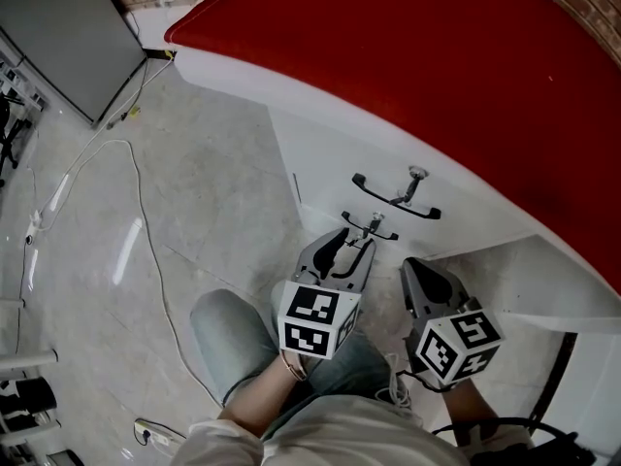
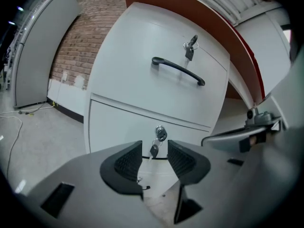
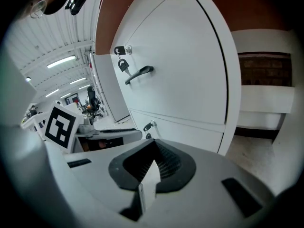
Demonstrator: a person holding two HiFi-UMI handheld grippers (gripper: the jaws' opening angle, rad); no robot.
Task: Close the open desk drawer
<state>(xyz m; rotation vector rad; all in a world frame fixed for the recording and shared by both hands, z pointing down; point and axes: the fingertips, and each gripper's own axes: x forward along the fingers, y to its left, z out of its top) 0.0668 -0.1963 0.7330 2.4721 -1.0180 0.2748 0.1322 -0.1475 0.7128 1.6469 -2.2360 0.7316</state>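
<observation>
A white drawer unit (image 1: pixel 320 168) stands under the red desk top (image 1: pixel 437 76). Its upper drawer has a black handle (image 2: pixel 178 70) and a key (image 2: pixel 191 46). The lower drawer front (image 2: pixel 118 122) carries a lock (image 2: pixel 161 133) with a hanging key (image 2: pixel 154 150). Its handle (image 1: pixel 369 226) is mostly hidden behind my jaws in the left gripper view. I cannot tell whether this drawer stands out from the upper one. My left gripper (image 1: pixel 354 244) (image 2: pixel 155 158) is open just in front of that handle, its pads flanking the key without touching. My right gripper (image 1: pixel 419 272) (image 3: pixel 154 163) is shut and empty beside it.
The person's knee (image 1: pixel 228 333) is right below the grippers. Cables (image 1: pixel 146 231) trail over the grey floor to a power strip (image 1: pixel 150 433). A grey panel (image 1: pixel 68 37) leans at the far left. A brick wall (image 2: pixel 80 46) rises behind the unit.
</observation>
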